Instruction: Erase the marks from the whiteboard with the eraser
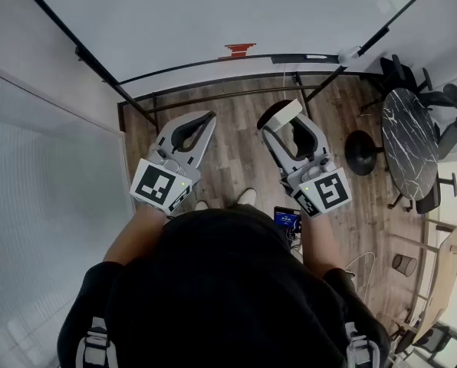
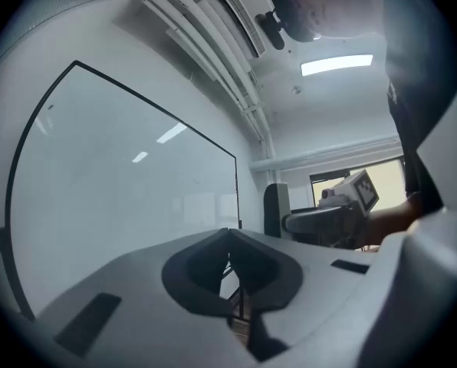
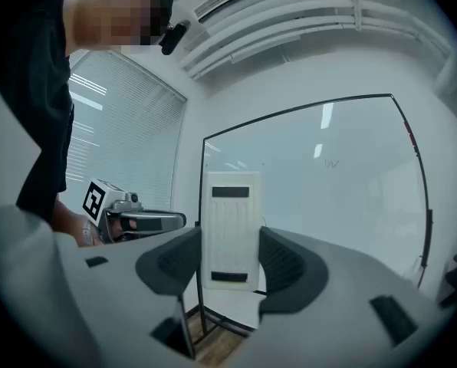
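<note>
Eraser (image 3: 230, 205) sits upright, clamped between the jaws of our right gripper (image 3: 230, 245); left gripper (image 2: 229, 234) is closed on nothing. We hold both short of the whiteboard (image 3: 343, 221), faint mark (image 3: 332, 162) near its top right edge.

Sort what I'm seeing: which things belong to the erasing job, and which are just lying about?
Job: large white whiteboard on a black stand; its faint squiggle mark; white rectangular eraser, clamped in the right gripper.
Lying about: round black marble table; black chairs beside it; small red object on the board's ledge; left gripper, shut on nothing.
</note>
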A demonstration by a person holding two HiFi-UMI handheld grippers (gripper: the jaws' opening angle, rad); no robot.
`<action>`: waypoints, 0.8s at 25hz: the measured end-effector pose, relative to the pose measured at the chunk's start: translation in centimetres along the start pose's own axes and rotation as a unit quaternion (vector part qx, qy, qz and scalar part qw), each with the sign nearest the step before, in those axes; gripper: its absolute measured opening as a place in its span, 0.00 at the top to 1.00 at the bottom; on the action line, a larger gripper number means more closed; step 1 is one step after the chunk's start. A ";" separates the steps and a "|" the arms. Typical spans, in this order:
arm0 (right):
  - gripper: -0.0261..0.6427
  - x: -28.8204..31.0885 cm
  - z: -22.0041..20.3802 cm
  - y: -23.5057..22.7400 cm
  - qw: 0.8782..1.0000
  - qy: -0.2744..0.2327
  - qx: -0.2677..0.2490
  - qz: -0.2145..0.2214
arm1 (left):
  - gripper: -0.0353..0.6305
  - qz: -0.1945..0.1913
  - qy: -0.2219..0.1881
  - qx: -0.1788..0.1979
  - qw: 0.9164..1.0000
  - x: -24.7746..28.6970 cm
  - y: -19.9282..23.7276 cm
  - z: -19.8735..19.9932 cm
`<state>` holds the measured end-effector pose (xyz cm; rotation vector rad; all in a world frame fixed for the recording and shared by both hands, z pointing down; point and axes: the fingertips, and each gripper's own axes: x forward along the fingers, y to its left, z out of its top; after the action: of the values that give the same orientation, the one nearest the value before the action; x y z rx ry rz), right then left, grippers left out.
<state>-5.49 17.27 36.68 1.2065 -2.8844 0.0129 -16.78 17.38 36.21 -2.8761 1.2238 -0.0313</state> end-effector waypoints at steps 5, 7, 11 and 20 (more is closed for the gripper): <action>0.61 0.4 -0.3 -0.7 1.000 0.025 -0.003 0.018 | 0.94 -0.004 -0.002 0.000 1.000 1.2 -0.1 0.5; 0.61 0.6 -0.6 -0.8 0.999 0.048 -0.004 0.024 | 0.94 -0.005 -0.001 0.000 1.000 1.4 -0.2 0.8; 0.61 1.1 0.0 -1.3 0.998 0.058 -0.010 0.029 | 0.94 -0.006 0.000 0.002 1.000 2.5 0.4 1.0; 0.61 1.8 1.3 -6.1 0.999 0.039 -0.018 -0.003 | 0.94 -0.004 0.003 0.008 1.000 6.4 0.9 1.4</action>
<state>-2.44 11.73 35.44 1.1822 -2.8024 0.0074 -12.96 12.10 34.86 -2.8693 1.2062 -0.0488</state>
